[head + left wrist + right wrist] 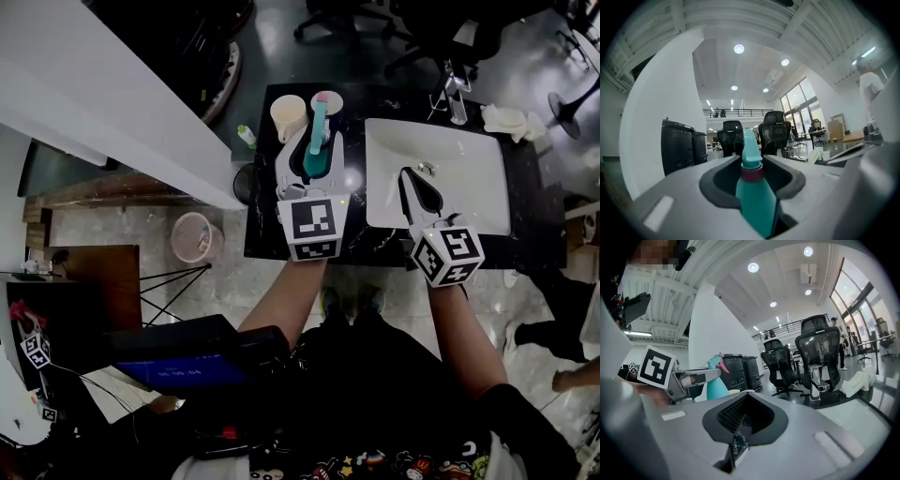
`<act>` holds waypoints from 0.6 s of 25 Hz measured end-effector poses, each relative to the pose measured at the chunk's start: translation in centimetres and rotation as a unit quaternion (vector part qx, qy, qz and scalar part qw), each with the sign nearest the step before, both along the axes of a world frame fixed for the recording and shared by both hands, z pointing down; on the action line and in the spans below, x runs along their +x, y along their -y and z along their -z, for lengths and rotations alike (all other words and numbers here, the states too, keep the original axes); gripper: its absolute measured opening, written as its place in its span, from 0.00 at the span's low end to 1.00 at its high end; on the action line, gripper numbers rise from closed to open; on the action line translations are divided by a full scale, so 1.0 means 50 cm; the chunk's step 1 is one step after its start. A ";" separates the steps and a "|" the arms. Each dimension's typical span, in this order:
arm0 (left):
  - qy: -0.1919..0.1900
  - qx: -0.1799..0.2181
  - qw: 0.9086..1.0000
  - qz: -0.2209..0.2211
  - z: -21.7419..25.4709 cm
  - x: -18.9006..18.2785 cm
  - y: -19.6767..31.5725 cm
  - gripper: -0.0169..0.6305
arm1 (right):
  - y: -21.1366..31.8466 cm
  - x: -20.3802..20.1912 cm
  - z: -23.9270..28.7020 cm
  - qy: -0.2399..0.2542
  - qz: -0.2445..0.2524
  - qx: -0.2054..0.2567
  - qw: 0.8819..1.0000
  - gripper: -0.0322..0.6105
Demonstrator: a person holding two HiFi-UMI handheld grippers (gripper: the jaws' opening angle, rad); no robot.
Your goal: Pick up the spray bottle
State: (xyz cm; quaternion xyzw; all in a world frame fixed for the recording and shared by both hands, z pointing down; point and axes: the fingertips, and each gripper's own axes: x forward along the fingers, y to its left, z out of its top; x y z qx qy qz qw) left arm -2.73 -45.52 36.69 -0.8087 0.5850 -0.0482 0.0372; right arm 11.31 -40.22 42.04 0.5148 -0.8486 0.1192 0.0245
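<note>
Forearms: bare, reaching forward from the bottom of the head view, one gripper in each hand.
Left gripper (312, 152): out over the left part of the counter, fingers clenched on the spray bottle, pinching its teal body from both sides just below the neck.
Spray bottle (755, 199): upright between the left fingers, teal body, dark red collar, teal nozzle on top, pink trigger showing in the right gripper view. Can't tell if the base is touching the counter or hanging just above it.
Right gripper (409, 180): to the right of the left one, over the sink basin, fingers pressed together with nothing in them.
Counter (267, 236): black and glossy, straight ahead of the person.
Sink (473, 173): white rectangular basin, taking up the right half of the counter.
Bin (195, 236): pinkish, round, on the floor left of the counter.
Small bottle (246, 137): green-topped, at the counter's left edge, left of the spray bottle.
Cup (288, 117): cream coloured, at the back left of the counter, just beside the spray bottle's top.
Faucet (457, 101): chrome, behind the sink.
Cloth (506, 120): white, crumpled, at the back right corner past the faucet.
Office chairs (776, 133): black, high-backed, on the floor well beyond the counter.
</note>
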 end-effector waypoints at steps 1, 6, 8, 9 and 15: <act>0.002 -0.002 1.000 -0.002 0.001 0.005 -0.011 0.26 | -0.006 0.000 0.005 0.001 -0.001 0.002 1.000 0.09; 0.013 -0.004 1.000 -0.023 0.003 0.039 -0.071 0.26 | -0.033 0.000 0.023 0.007 -0.005 0.013 1.000 0.09; 0.016 0.002 0.999 -0.040 0.004 0.062 -0.099 0.26 | -0.044 0.001 0.029 0.006 -0.006 0.018 1.000 0.09; 0.016 0.003 0.999 -0.049 0.004 0.073 -0.113 0.26 | -0.050 0.000 0.033 0.005 -0.006 0.021 1.000 0.09; 0.008 -0.011 0.996 -0.089 0.004 0.107 -0.182 0.26 | -0.086 0.001 0.054 0.003 -0.002 0.033 0.999 0.09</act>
